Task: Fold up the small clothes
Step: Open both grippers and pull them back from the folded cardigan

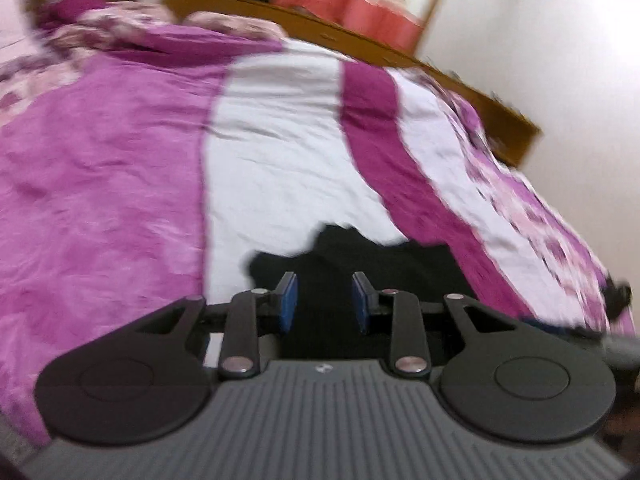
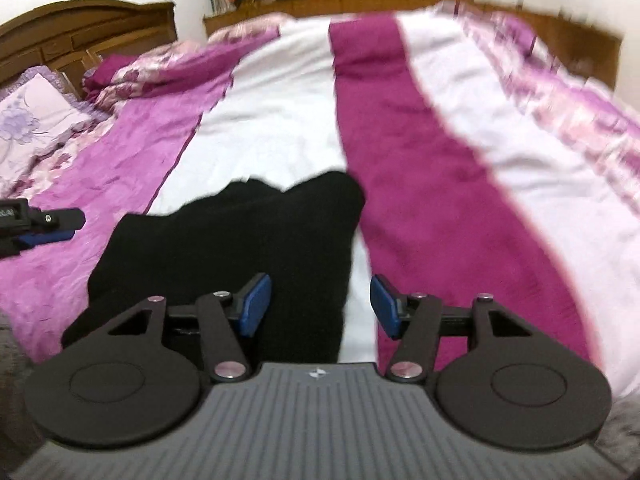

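Item: black garment (image 2: 240,240), small, lying in a soft heap on the near part of the bed, across the white stripe (image 2: 272,120) of the purple-and-white bedspread (image 1: 100,180); its exact type cannot be told.

Left gripper (image 1: 324,300): fingers (image 1: 289,296) moderately spread, hovering over the garment's near edge, nothing pinched between the blue pads. In the right wrist view it sits at the far left, apart from the cloth.

Right gripper (image 2: 320,306): fingers (image 2: 256,304) spread wider, empty, above the garment's right edge.

Risks, as judged: the dark cloth hides its own layers and edges, so a pinch may catch several plies or bedspread beneath, dragging the bedding; both views are motion-blurred, so a hasty approach could miss the corner and bunch the fold.

Also present: floral pillow (image 2: 32,120), wooden headboard (image 2: 80,36).
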Demonstrator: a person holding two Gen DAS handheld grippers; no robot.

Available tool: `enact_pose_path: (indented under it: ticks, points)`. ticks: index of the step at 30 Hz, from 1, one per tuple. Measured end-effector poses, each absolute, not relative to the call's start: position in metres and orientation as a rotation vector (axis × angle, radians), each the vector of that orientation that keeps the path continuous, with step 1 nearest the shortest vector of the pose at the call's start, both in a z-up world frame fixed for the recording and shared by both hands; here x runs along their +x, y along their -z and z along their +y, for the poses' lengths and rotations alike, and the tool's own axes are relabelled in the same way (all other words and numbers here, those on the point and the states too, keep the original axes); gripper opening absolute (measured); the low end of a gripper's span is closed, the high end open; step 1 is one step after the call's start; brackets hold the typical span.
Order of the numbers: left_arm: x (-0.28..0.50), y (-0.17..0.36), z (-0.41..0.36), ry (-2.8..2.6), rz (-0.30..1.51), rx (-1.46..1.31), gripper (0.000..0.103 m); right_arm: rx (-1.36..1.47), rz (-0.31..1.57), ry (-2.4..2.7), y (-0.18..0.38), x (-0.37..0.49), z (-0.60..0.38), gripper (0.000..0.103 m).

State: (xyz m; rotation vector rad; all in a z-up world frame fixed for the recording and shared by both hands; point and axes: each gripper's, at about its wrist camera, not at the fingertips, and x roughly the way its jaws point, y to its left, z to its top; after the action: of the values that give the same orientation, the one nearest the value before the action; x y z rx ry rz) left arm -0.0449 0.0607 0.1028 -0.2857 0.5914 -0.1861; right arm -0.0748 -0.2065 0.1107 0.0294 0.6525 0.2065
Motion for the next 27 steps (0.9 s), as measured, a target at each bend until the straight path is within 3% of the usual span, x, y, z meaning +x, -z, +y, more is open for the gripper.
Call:
enact_pose_path:
  ticks: [4, 8, 13, 18, 21, 27]
  points:
    - [-0.043, -0.09, 0.036, 0.098, 0.625, -0.169, 0.033, 0.064, 0.655, -0.179, -0.116, -0.072, -0.208, 0.061]
    - [-0.059, -0.084, 0.021, -0.023, 0.632, -0.055, 0.051, 0.06, 0.639, -0.143, -0.114, -0.083, -0.206, 0.062]
    - [-0.083, -0.078, 0.018, -0.101, 0.655, -0.022, 0.057, 0.051, 0.656, -0.138, -0.097, -0.103, -0.2, 0.064]
    - [-0.106, -0.07, 0.02, -0.114, 0.648, -0.015, 0.061, 0.028, 0.636, -0.101, -0.089, -0.125, -0.197, 0.073]
    - [-0.117, -0.066, 0.024, -0.107, 0.634, -0.035, 0.077, -0.001, 0.605, -0.111, -0.083, -0.139, -0.192, 0.08]
    - [-0.116, -0.047, 0.025, -0.105, 0.61, -0.034, 0.079, -0.056, 0.608, -0.109, -0.06, -0.138, -0.187, 0.096]
